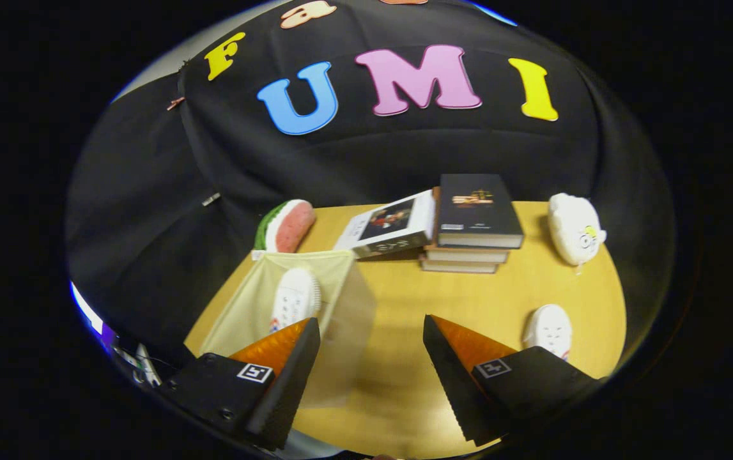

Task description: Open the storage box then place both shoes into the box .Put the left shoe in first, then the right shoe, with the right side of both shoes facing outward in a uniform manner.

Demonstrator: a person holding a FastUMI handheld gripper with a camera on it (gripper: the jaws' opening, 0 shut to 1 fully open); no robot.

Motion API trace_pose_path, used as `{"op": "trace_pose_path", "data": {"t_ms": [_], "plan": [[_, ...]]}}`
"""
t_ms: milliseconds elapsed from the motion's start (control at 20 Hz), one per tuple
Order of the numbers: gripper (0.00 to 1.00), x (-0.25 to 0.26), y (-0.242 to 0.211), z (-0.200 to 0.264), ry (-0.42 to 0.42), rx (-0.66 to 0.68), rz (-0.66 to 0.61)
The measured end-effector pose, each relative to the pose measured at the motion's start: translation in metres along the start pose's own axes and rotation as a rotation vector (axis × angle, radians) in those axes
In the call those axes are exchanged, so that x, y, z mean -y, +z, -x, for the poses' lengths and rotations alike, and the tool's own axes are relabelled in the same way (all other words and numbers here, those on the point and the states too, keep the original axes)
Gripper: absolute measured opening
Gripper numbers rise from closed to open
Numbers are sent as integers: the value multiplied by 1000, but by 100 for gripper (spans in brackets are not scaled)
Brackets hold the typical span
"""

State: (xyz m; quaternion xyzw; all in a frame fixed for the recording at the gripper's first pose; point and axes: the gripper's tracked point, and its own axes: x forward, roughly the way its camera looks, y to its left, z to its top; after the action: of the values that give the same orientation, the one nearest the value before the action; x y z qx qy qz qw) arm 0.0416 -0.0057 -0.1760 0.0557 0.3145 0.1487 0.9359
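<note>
Judging by how things lie, I am about halfway through the job. My landmark is the storage box [334,300], a pale fabric box with a clear flap that hangs open toward me, so the opening step looks done. Inside the box lies one white shoe [294,299], its sole side turned up and its toe pointing away from me; I take it to be the left shoe, though I cannot confirm which foot it belongs to, nor which side faces outward. The second white shoe [548,330] rests on the wooden table [404,383], well apart from the box on its far side from the flap's hinge, just beyond my right finger. That one is left to fetch and place beside the first.

My gripper [371,345] is spread wide and holds nothing; bare tabletop shows between the fingers, and my left finger stands just in front of the box's open flap.

Farther out from the box, a watermelon-slice toy [286,227] sits just behind it at the table's back edge. A stack of books [475,220] stands beyond the box toward the middle, with another book [392,225] leaning against the stack. A white plush toy [574,229] lies well past the books.
</note>
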Motion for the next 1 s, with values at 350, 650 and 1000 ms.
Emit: {"op": "trace_pose_path", "data": {"t_ms": [350,650,1000], "plan": [[99,176,-85,32,-219,-161,-14],[99,232,-144,12,-221,-307,-74],[97,218,-171,-30,-86,-410,-191]]}}
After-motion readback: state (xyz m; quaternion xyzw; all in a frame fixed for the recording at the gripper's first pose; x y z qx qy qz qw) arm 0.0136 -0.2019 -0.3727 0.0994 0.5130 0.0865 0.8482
